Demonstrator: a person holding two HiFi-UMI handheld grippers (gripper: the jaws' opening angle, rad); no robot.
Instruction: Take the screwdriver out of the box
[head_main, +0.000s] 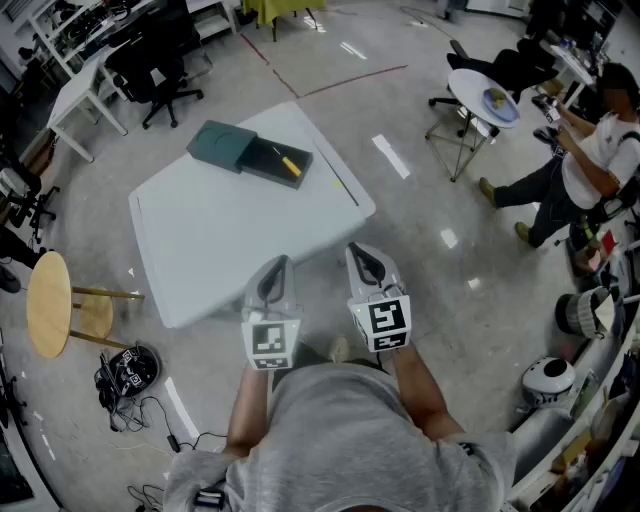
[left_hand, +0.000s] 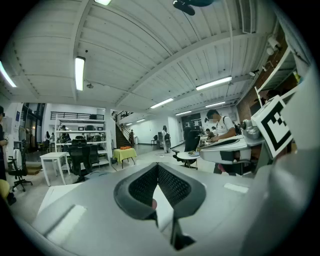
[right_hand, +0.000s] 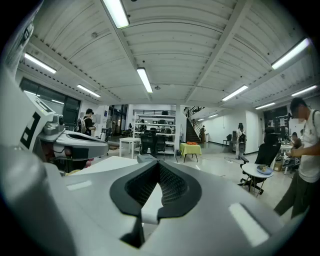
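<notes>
A dark green box (head_main: 225, 146) lies at the far side of the white table (head_main: 230, 240), with its drawer (head_main: 270, 165) pulled out towards the right. In the drawer rests a screwdriver (head_main: 290, 166) with a yellow handle. Both grippers hover side by side over the table's near edge, well short of the box. My left gripper (head_main: 276, 265) is shut with nothing in it, its tips together (left_hand: 158, 166). My right gripper (head_main: 362, 255) is shut and empty too (right_hand: 159, 164). In the right gripper view the box (right_hand: 146, 158) peeks just above the jaw tips.
A round wooden stool (head_main: 60, 300) stands left of the table, with cables and gear (head_main: 128, 372) on the floor beside it. Black office chairs (head_main: 150, 60) and a white desk (head_main: 75, 95) are behind. A small round table (head_main: 483, 100) and a person (head_main: 590, 160) are at right.
</notes>
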